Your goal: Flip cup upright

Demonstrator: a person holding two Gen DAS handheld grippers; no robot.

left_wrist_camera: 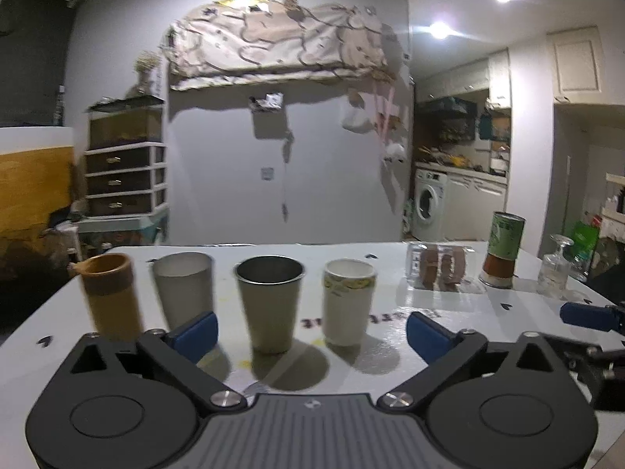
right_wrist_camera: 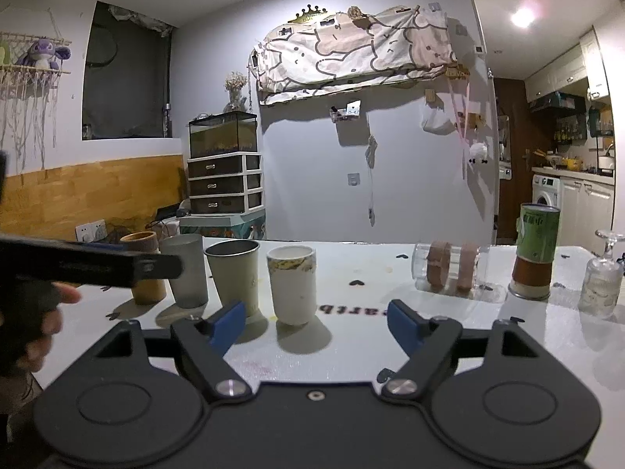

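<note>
Several cups stand upright in a row on the white table (left_wrist_camera: 390,351): a brown cup (left_wrist_camera: 111,297), a grey cup (left_wrist_camera: 183,287), a steel cup (left_wrist_camera: 270,303) and a white paper cup (left_wrist_camera: 349,299). A clear cup with brown bands (left_wrist_camera: 437,267) lies on its side at the right; in the right wrist view it (right_wrist_camera: 453,269) lies right of the paper cup (right_wrist_camera: 293,283). A green and brown can (right_wrist_camera: 537,250) stands mouth down. A glass (right_wrist_camera: 601,277) stands upside down. My left gripper (left_wrist_camera: 310,330) is open and empty before the steel cup. My right gripper (right_wrist_camera: 314,322) is open and empty.
The left gripper's body (right_wrist_camera: 90,262) crosses the left of the right wrist view, in front of the brown cup (right_wrist_camera: 142,269). One blue pad of the right gripper (left_wrist_camera: 586,314) shows at the right edge of the left wrist view. Drawers and a wall lie beyond the table.
</note>
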